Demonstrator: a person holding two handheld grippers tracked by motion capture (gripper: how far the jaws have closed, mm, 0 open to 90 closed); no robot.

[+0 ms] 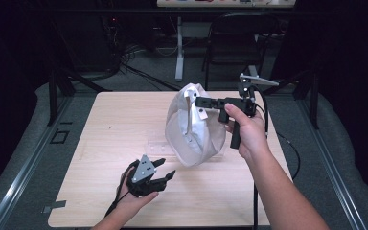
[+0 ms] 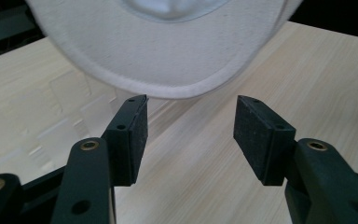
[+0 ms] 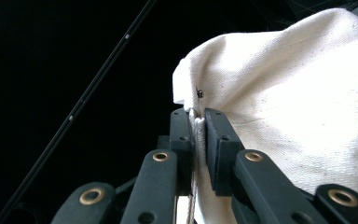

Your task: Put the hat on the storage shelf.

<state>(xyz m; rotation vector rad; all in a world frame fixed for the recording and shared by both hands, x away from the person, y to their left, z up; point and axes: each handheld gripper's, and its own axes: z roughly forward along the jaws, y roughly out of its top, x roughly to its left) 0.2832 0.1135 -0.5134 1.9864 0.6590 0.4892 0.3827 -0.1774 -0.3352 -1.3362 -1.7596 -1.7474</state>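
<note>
A: Over the table's (image 1: 105,124) middle, from the high view, we see the right gripper (image 1: 202,102) holding a white cap (image 1: 191,127) aloft; the left gripper (image 1: 165,168) sits near-left.

B: In the left gripper view, its jaws stand apart below the cap's brim (image 2: 168,65).

A: In the right gripper view, we see the jaws pinched on the cap's edge (image 3: 196,122).

cap (image 1: 191,127) above table (image 1: 105,134) centre, right gripper (image 1: 200,102) at its right, left gripper (image 1: 165,170) in front

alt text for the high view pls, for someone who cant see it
The right gripper holds a white cap up above a light wooden table. The left gripper sits open near the table's front edge, aimed toward the cap's brim.
</note>
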